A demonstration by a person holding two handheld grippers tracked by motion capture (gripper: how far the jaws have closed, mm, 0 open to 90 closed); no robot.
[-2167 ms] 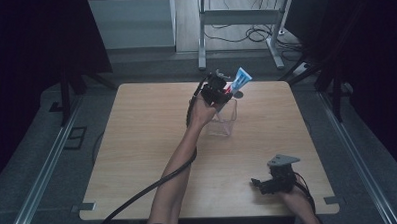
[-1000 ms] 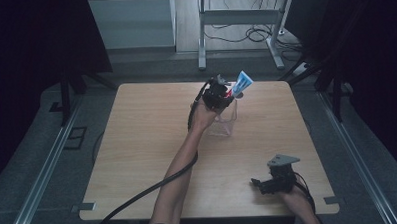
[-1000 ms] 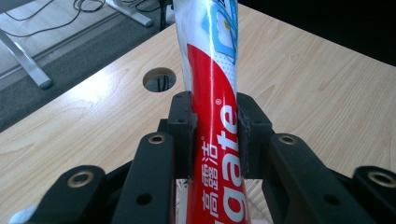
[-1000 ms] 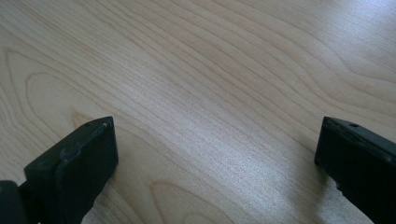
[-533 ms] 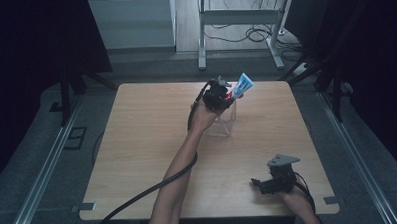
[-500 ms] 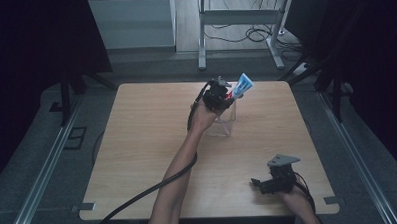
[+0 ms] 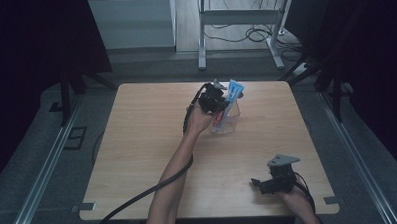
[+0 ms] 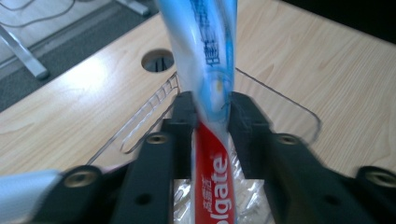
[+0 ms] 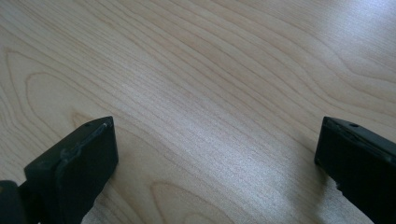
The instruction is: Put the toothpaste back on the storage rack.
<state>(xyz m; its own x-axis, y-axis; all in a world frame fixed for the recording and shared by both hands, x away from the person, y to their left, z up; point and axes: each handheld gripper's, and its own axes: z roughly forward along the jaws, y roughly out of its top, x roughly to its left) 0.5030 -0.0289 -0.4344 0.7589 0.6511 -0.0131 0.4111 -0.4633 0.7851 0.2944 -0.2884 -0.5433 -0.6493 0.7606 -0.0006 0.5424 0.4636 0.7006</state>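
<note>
up at the far side, the left tool [image 8: 205,121] is clamped on the toothpaste tube [image 8: 212,84], long axis upright, lower end inside the clear container [image 7: 228,122] directly beneath. the right tool [image 7: 269,183] rests splayed on the table [image 7: 137,144], well apart.

toothpaste tube [image 7: 227,105] seemingly in clear container [image 7: 231,122], table [image 7: 137,139] far side

High view: looks forward and down from above the person's side, far off, taking in the whole table [image 7: 137,144].
Left gripper view: rides close, looking along the jaws; toothpaste tube [image 8: 210,84] between the fingers, tabletop beyond.
Right gripper view: very near, wood grain between the fingers.
Shared: the tabletop.
</note>
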